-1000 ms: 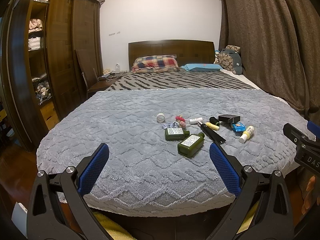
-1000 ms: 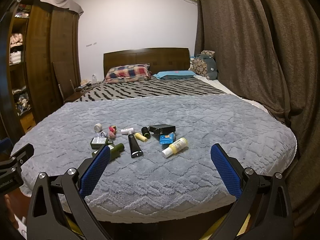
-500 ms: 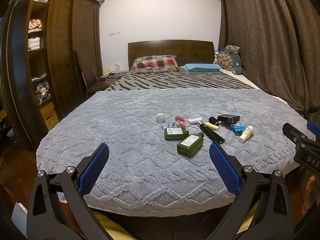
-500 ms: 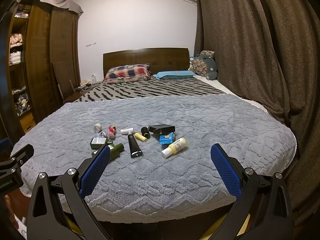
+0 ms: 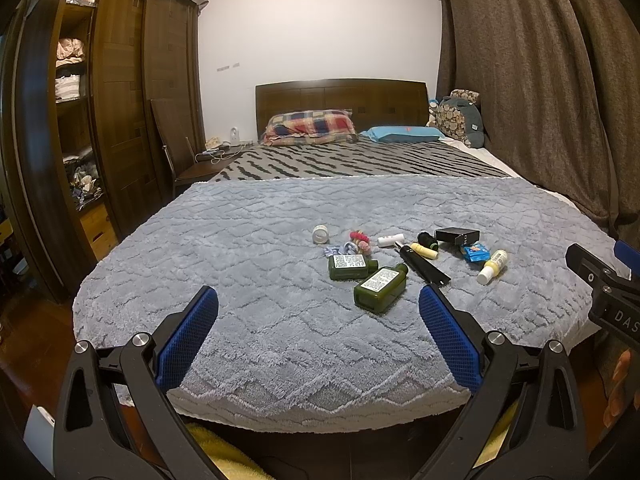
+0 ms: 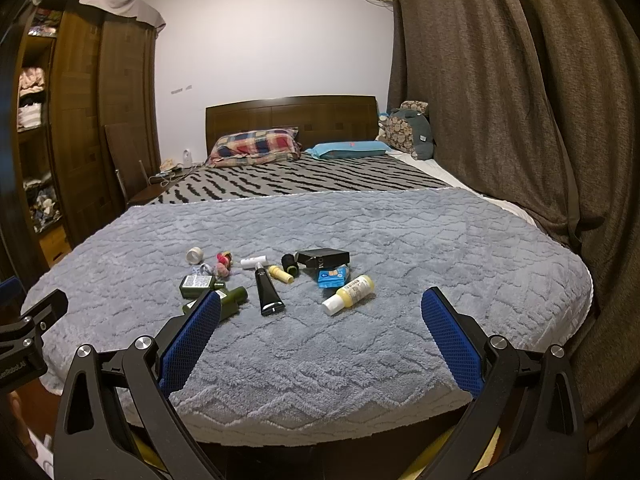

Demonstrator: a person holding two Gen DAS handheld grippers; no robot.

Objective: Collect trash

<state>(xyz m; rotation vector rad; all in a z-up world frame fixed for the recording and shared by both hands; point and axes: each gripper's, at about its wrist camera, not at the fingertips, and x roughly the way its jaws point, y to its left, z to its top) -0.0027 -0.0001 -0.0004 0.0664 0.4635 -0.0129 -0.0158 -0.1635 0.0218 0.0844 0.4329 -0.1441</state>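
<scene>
Trash (image 5: 404, 258) lay clustered mid-bed (image 5: 260, 280) on the grey blanket: bottles, tubes, a box (no bin in view). Nothing looked collected yet. Left tool (image 5: 318, 338) and right tool (image 6: 320, 338) both gaped wide, empty, short of the bed's foot.

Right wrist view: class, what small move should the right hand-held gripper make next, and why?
Probably ease the right hand-held gripper forward and down toward the yellow bottle. It is open and empty, short of the litter, and that bottle lies nearest on the grey blanket, apart from its neighbours.
</scene>
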